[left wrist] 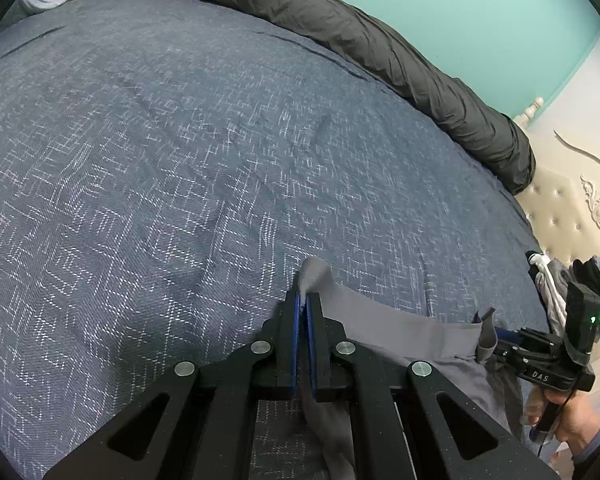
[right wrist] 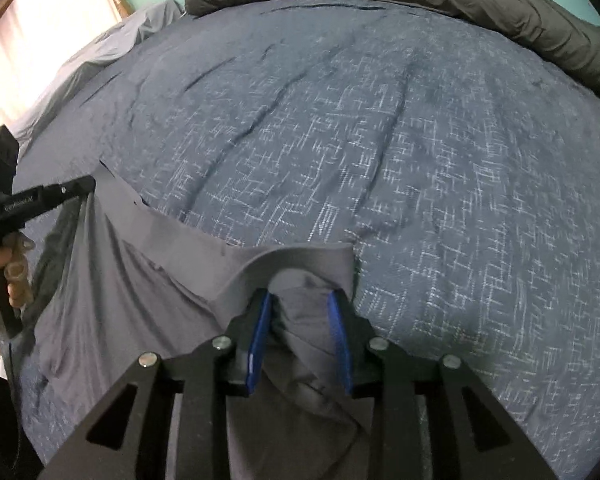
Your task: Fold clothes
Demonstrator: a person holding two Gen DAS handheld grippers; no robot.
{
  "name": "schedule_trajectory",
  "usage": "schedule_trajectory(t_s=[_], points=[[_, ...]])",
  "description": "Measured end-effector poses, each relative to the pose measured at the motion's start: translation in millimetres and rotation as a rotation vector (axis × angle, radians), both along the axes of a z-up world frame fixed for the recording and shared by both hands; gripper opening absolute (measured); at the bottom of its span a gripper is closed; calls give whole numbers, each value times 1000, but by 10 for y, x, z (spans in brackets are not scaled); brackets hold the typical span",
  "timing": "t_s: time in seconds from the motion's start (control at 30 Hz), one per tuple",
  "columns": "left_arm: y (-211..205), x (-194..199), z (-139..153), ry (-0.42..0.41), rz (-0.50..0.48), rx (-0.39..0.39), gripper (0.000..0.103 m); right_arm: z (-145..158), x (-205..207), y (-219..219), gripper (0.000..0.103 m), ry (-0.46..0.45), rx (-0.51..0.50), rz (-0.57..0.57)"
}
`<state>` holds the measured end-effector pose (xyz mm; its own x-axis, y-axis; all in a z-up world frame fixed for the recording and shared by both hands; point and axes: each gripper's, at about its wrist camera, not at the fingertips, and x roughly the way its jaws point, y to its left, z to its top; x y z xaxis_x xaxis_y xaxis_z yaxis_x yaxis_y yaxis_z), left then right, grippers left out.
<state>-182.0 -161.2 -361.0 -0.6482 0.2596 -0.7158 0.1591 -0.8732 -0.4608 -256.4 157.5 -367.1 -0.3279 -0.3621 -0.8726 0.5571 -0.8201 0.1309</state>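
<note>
While the left claw stays out of it, clamped tight on one corner of the grey garment, its blue pads pinching a tuft of fabric that sticks up past the tips, the right claw stands apart, its jaws parted with the waistband bunched loosely between them and neither pad pressing on it. That garment, which looks like grey shorts or underwear, lies at the near edge of the bed, over the blue patterned cover, its band stretched between the two claws. Holding one end fixed likely keeps the band taut and flat, so the other end can be laid down or re-gripped. A dark rolled blanket lies along the far side, and more clothes wait by the headboard.
</note>
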Motion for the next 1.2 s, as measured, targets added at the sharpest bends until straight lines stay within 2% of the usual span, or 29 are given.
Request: schedule_trajectory(t_s=[0.03,0.07,0.17,0.33,0.5,0.67,0.77,0.93,1.0,1.07,1.1,1.13,1.2], points=[[-6,2,7,0,1,1,3,10,0,8,24,0,-3,6],[-8,8,9,-1,1,1,3,22,0,21,11,-1,-8,12],[-7,45,18,0,-1,-1,4,97,15,45,5,16,-7,30],[-8,49,25,1,0,3,4,320,-17,289,4,36,-63,-3],[54,29,44,9,-10,-2,4,475,-115,591,4,14,-145,-105],[-68,39,45,14,40,17,0,474,-184,935,4,-18,-185,-230],[-95,27,13,6,34,40,0,457,-191,1016,4,-20,-186,-240],[35,-84,5,7,-44,77,1,451,-172,1002,4,-19,-180,-228],[109,-113,47,13,-65,71,4,441,-165,993,4,-21,-180,-226],[172,-141,72,17,-91,76,20,421,-189,964,4,-19,-172,-222],[205,-155,77,17,-104,83,36,415,-189,969,4,-20,-172,-222],[241,-173,61,12,-115,91,41,412,-190,974,4,-21,-172,-225],[292,-216,16,-8,-139,102,41,410,-189,994,4,-25,-177,-235]])
